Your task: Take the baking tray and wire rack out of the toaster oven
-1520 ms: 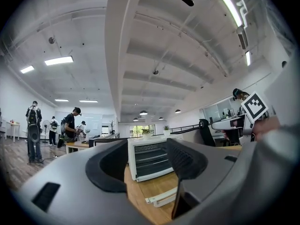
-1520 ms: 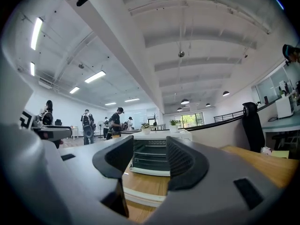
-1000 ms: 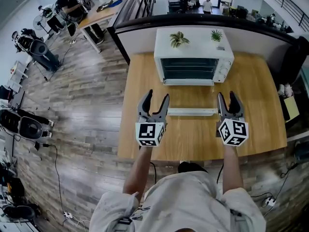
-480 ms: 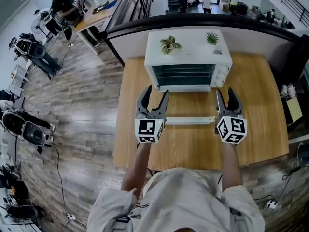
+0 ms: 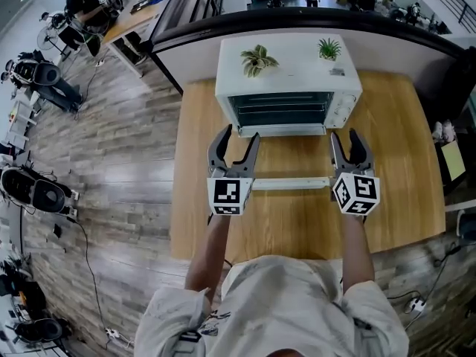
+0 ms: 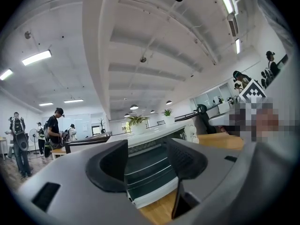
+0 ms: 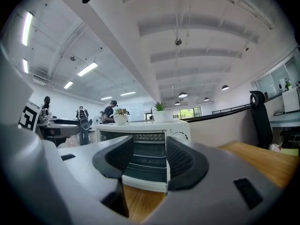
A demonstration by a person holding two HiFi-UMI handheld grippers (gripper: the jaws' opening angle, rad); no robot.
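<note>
The toaster oven [image 5: 290, 73] sits at the far middle of the wooden table [image 5: 401, 162], its long axis running left to right. Its front opening faces near, toward the person, and the controls [image 5: 343, 108] are at the right end of that front. Two small potted plants [image 5: 258, 59] stand on its white top.

Inside the dark cavity, level shelves [image 5: 282, 110] lie one above another, their long edges running left to right, parallel to the oven's front. From these views I cannot tell which is the baking tray and which the wire rack; both are inside the oven.

A long white bar [image 5: 290, 183] lies nearer than the oven, also running left to right.

The left gripper [image 5: 238, 136] and right gripper [image 5: 345, 136] are held level side by side, both pointing far toward the oven front, the left at its left part and the right at its right part. Each claw is released: the jaws stand partly apart with nothing between them, and neither touches the oven.
</note>
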